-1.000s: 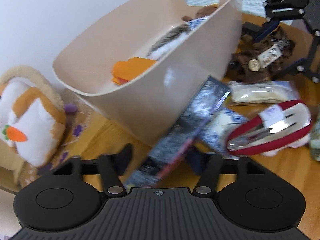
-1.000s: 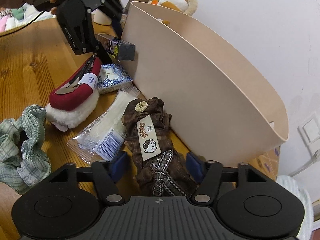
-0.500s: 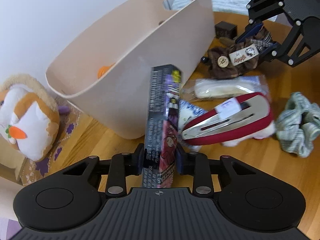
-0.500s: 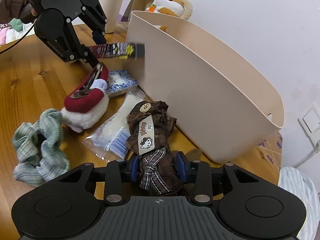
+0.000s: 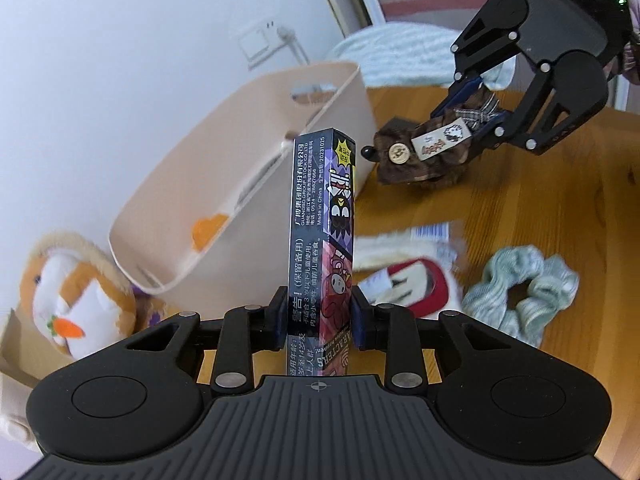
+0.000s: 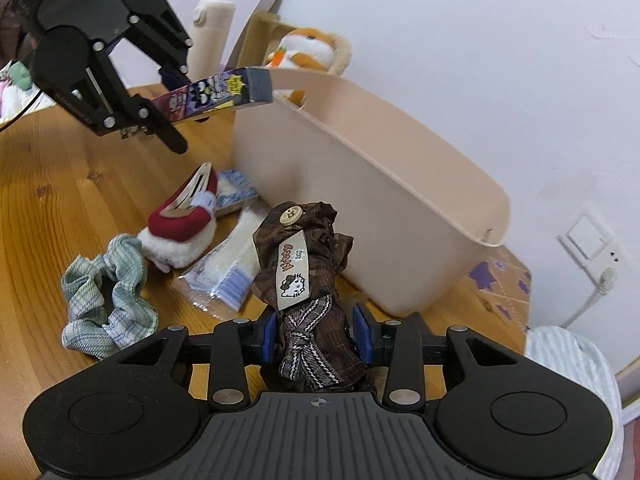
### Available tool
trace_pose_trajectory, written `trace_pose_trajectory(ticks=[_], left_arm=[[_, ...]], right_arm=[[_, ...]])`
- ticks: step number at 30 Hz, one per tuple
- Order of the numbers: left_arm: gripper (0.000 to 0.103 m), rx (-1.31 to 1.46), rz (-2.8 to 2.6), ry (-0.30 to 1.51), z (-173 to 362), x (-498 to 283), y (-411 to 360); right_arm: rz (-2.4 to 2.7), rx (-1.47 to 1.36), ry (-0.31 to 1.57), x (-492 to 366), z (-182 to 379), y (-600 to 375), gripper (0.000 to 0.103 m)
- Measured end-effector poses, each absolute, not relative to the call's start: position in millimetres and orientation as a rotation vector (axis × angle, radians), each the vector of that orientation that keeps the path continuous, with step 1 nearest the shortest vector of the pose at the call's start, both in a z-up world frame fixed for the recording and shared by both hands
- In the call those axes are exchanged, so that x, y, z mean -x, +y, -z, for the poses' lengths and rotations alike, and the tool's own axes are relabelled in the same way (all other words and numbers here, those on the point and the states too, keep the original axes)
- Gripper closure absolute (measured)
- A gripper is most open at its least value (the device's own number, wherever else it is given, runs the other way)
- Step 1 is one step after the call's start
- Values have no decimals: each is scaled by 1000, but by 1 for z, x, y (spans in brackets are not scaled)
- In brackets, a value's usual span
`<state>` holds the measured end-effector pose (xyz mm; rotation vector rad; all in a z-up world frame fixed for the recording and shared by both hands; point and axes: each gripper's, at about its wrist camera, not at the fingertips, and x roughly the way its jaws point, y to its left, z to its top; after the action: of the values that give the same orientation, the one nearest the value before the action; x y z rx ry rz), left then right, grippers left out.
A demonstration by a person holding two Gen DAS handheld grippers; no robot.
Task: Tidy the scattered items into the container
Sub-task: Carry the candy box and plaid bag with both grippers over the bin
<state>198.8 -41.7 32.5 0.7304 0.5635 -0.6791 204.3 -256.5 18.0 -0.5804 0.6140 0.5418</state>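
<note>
Inventory by count:

- Tools: two, the left tool [image 5: 320,316] and the right tool [image 6: 318,332].
- Containers: one beige tub [image 6: 400,200].
- Printed cartons: one long box [image 5: 322,216].
- Brown plaid fabric pieces: one [image 6: 308,264].
- Scrunchies: one, pale green [image 6: 108,300].
- Red plush hair clips: one [image 6: 182,220].
- Clear sealed packets: one [image 6: 228,268].
- Blue-patterned flat packs: one [image 6: 236,192].
- Plush toys: one, orange and white [image 5: 76,300].
- Cream bottles: one [image 6: 210,36].
- Wall sockets: one [image 6: 592,240].
- Orange items inside the tub: one [image 5: 208,230].
</note>
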Motion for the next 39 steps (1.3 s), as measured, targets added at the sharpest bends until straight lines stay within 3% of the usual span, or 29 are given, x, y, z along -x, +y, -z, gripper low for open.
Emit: trace_pose_trajectory(ticks=[24,39], left_arm=[[73,-388,375,285,-105,-239,-49],[72,-190,188,335,-99,-305,-59]], right_arm=[[-421,332,377,-234,-101,-280,67],[-351,180,386,-293,-100,-261,67]])
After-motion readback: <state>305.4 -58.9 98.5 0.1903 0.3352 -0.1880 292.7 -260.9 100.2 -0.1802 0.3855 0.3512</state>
